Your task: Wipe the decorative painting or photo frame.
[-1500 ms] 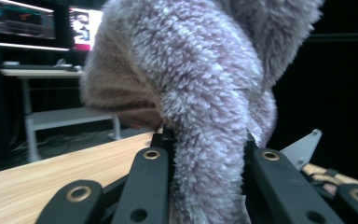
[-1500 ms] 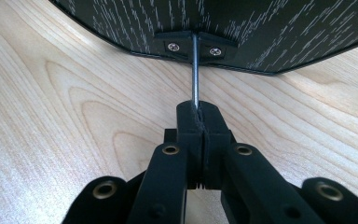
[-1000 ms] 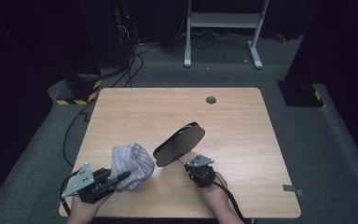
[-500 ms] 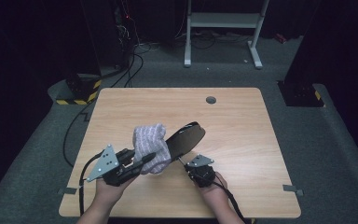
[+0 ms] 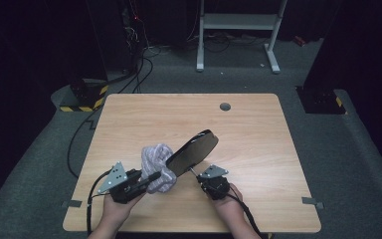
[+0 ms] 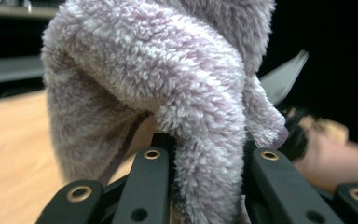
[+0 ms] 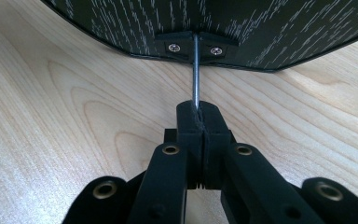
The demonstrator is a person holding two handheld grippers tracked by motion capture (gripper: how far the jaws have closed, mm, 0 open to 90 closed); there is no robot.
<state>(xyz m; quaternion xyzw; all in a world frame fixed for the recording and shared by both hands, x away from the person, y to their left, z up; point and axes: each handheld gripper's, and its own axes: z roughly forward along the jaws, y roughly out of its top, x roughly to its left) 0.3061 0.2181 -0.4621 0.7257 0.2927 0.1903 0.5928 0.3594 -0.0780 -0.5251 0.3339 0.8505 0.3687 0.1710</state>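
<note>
Left gripper (image 5: 155, 176): clamped on fluffy lilac cloth (image 5: 156, 160), jaws just closing further on the pile; cloth raised off the bench (image 5: 258, 129), touching or just beside the mirror's lower edge.
Right gripper (image 7: 199, 108): pressed together on the thin metal stem (image 7: 195, 70) of the dark oval mirror (image 5: 193, 152), tilted above the bench.
Risks, judged: stem twisting in the narrow pinch under wiping pressure; mirror swinging down onto the bench; cloth slipping from its bunched fold.
</note>
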